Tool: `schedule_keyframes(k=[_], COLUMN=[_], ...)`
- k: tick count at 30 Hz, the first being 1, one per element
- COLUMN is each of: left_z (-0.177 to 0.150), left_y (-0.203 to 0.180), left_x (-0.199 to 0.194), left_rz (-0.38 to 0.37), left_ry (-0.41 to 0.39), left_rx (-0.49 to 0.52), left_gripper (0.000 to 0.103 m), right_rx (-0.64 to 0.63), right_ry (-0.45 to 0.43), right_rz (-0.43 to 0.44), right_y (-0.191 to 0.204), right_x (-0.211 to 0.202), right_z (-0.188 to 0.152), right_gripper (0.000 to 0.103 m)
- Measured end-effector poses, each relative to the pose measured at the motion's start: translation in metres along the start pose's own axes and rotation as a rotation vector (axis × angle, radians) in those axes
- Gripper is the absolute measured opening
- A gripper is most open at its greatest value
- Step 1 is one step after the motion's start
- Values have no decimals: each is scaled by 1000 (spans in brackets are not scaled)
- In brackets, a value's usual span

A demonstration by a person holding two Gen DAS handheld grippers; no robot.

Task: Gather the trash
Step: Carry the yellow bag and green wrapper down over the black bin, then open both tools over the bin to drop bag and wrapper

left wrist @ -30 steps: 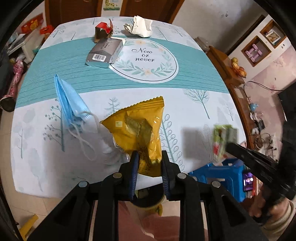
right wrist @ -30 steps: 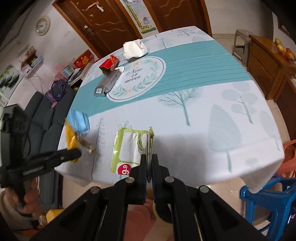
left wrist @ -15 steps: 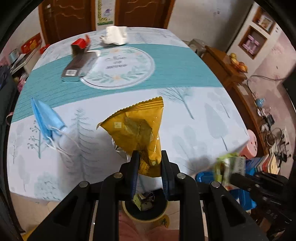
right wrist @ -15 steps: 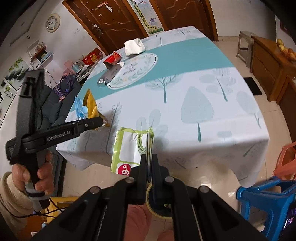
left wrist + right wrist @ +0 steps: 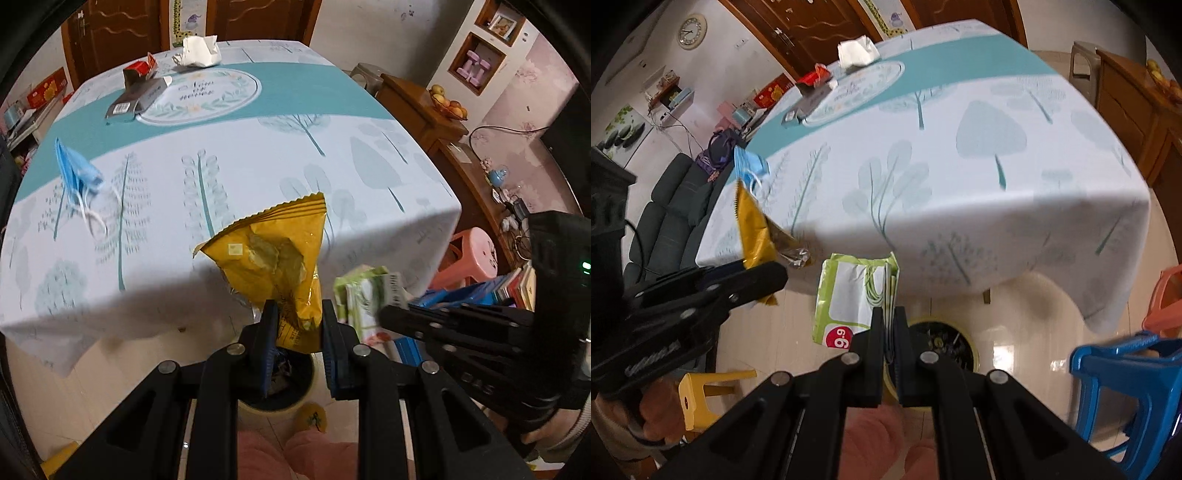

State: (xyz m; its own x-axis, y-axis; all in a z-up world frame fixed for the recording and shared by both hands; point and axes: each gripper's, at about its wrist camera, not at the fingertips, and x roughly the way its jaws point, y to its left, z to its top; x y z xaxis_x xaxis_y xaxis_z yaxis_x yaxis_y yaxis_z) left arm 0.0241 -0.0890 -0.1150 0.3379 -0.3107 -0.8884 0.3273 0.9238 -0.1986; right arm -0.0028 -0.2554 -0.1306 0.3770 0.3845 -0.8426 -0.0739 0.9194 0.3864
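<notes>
Trash was in both grippers, off the table (image 5: 258, 177) edge and above the bin (image 5: 280, 384) on the floor. The left gripper (image 5: 295, 332) pinched a yellow wrapper (image 5: 273, 254) by its lower end; the right gripper (image 5: 889, 332), pressed nearly together, clamped a green pack (image 5: 849, 295) at one edge. Both looked light, crinkly and slippery, so an edge pinch seemed best. The left view alone showed the right gripper from the side; the right view showed the bin's yellow rim (image 5: 975, 354) more openly.
</notes>
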Motion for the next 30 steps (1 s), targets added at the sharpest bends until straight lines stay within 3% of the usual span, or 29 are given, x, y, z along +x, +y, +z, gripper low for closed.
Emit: schedule_keyframes(k=[6, 11, 23, 27, 29, 30], left_z=[-28, -56, -125, -142, -148, -151], left_y=[-3, 6, 50, 60, 64, 67], left_x=[3, 28, 193, 238, 254, 259], left_rz=[-38, -73, -51, -28, -2, 5], left_ry=[27, 39, 147, 171, 179, 177], left_rx=[20, 20, 7, 35, 45, 45], left_gripper=[20, 20, 21, 27, 39, 55], right_rx=[26, 46, 95, 110, 111, 111], right_ry=[32, 68, 168, 208, 226, 236], right_rz=[-32, -72, -164, -169, -173, -176], right_y=[-1, -9, -65, -82, -87, -89], right_x=[16, 50, 193, 242, 262, 272], right_z=[-21, -43, -113, -133, -139, -142], right_gripper=[4, 4, 5, 5, 6, 7])
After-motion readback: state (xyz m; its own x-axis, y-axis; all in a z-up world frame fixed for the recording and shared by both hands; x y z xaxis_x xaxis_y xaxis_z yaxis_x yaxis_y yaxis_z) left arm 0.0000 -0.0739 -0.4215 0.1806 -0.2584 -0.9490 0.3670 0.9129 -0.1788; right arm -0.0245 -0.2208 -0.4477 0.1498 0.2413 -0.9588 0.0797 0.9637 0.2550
